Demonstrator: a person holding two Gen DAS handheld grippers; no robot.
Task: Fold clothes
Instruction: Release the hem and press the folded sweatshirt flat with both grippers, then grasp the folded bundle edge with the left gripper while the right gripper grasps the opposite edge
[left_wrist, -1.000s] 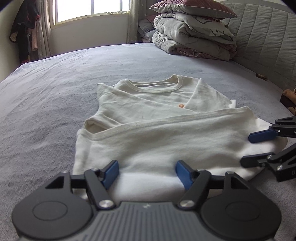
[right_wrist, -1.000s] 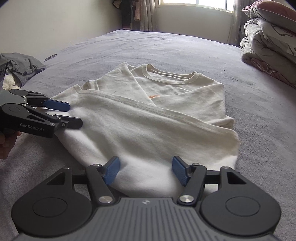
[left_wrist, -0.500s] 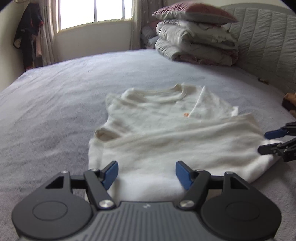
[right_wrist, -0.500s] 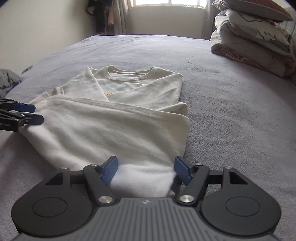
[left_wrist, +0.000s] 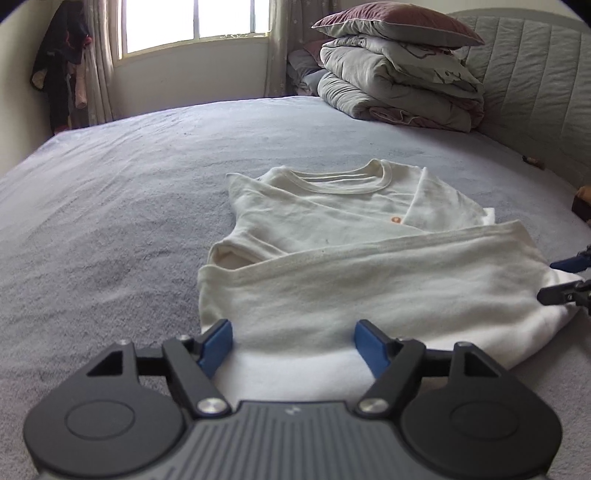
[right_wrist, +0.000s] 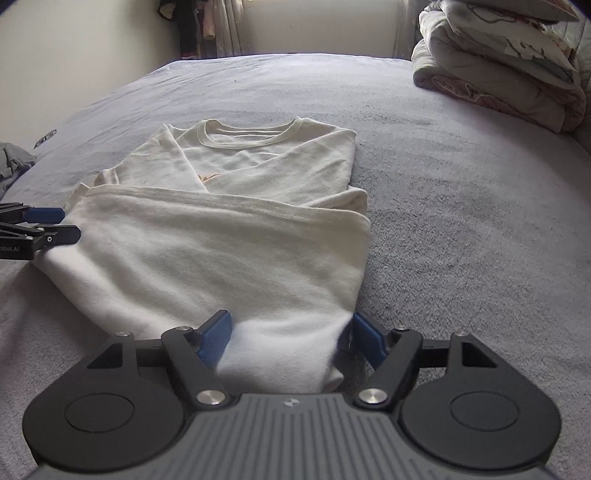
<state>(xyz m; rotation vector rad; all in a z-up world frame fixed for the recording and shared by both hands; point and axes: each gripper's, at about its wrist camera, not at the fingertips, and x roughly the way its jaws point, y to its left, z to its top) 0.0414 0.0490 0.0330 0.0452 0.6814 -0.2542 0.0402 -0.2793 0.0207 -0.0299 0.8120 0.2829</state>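
Observation:
A cream shirt lies on the grey bed, collar at the far end, its lower half folded up over the chest. The near folded edge lies between the blue pads of my left gripper, whose jaws are opening and stand apart from the cloth. In the right wrist view, my right gripper straddles the shirt's near right corner, its jaws opening too. The left gripper shows at the shirt's left corner, and the right gripper at the opposite corner in the left wrist view.
Folded quilts topped by a pillow are stacked by the padded headboard. A grey garment lies at the bed's left edge. Hanging clothes and a window stand beyond the bed.
Both grippers slid apart along the shirt's near fold, the left leftward and the right to the right corner. The right jaws widened slightly. The shirt stayed put.

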